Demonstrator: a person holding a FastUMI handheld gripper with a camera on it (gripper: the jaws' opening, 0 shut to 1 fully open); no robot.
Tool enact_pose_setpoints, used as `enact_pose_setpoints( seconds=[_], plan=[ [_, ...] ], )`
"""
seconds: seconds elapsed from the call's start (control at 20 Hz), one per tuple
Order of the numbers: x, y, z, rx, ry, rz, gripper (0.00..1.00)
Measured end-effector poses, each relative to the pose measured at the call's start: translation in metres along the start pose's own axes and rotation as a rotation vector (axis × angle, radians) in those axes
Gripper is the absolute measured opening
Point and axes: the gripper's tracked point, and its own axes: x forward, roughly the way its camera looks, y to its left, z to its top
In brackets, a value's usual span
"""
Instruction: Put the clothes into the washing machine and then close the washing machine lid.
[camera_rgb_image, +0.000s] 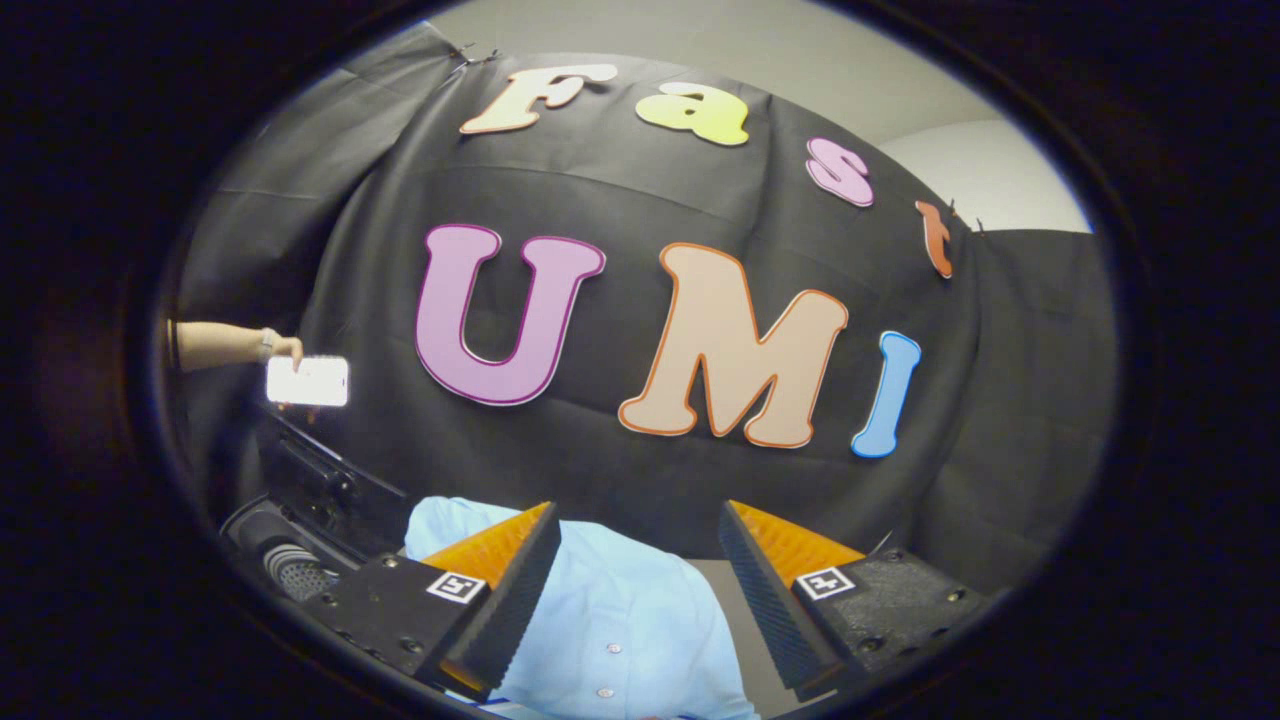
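Task at an early stage, by the look of it: gripper (635, 585) open, fingers spread either side of a light blue buttoned shirt (610, 630) lying between and below them, unclamped; loading into machine and lid closing both outstanding.
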Motion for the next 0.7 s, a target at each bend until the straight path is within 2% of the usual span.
enact_pose_setpoints(
  seconds=[0.15, 0.4, 0.7],
  plan=[
    [-0.015, -0.005, -0.003, -0.009, -0.031, -0.01, 0.97],
    [-0.046, 0.014, -0.016, 0.037, -0.059, 0.064, 0.97],
    [-0.045, 0.026, -0.055, 0.19, 0.119, 0.165, 0.97]
  ],
)
